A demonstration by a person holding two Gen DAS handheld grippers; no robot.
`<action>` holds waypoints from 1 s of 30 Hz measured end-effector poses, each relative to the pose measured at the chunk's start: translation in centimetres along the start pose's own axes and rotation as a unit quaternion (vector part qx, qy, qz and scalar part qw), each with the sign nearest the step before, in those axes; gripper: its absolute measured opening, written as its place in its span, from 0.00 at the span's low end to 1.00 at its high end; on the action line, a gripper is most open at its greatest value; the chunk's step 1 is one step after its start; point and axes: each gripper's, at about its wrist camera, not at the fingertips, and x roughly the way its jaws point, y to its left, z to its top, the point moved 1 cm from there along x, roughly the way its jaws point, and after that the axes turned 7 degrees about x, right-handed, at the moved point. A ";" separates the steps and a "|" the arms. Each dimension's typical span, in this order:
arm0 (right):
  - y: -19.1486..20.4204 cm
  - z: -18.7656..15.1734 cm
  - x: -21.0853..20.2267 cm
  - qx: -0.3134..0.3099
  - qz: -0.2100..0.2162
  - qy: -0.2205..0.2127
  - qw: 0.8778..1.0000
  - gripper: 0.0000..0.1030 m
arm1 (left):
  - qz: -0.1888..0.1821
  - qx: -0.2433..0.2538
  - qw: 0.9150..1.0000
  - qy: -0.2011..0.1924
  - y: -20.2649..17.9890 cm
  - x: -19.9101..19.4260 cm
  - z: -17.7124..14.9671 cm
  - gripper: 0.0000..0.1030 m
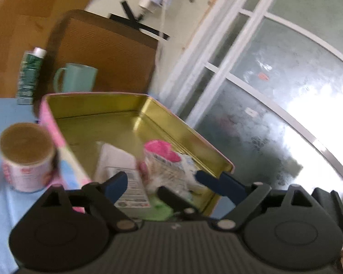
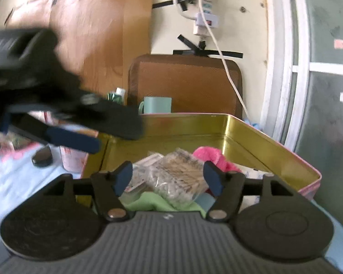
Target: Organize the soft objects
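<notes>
A gold-lined tin box [image 1: 171, 123] with a pink outside stands on the blue table; it also shows in the right wrist view [image 2: 251, 137]. Inside lie a pink fluffy item [image 1: 162, 150], a white packet [image 1: 123, 166], a clear crinkly packet [image 2: 178, 173], a pink item [image 2: 215, 157] and a green cloth [image 2: 148, 203]. My left gripper [image 1: 162, 182] is open above the box's near end, holding nothing. My right gripper [image 2: 169, 178] is open, its fingers on either side of the clear packet. The left gripper [image 2: 71, 137] also shows blurred at the left of the right wrist view.
A pink-and-white can [image 1: 27, 155] stands left of the box. A mint cup [image 1: 76, 77], a green tube [image 1: 30, 73] and a brown board [image 1: 107, 52] stand behind. A small dark object [image 2: 42, 157] lies on the blue cloth. A window [image 1: 274, 91] is at the right.
</notes>
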 end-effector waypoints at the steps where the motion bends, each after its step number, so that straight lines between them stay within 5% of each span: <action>1: 0.1 0.1 -0.1 0.002 0.001 -0.006 1.000 0.70 | 0.003 -0.005 1.000 -0.006 0.5 -0.7 0.0 0.89; 11: 4.9 1.0 -2.2 -0.007 0.102 -0.059 0.993 0.70 | 0.113 -0.039 0.990 -0.076 6.7 -10.3 -3.0 0.91; 24: 14.9 -2.4 0.5 -0.047 0.227 0.070 0.970 0.57 | 0.283 -0.130 0.948 -0.072 16.2 -19.0 -10.4 0.91; 30: 16.9 -3.4 1.3 -0.052 0.234 0.108 0.965 0.56 | 0.295 -0.138 0.942 -0.083 17.3 -20.6 -11.7 0.91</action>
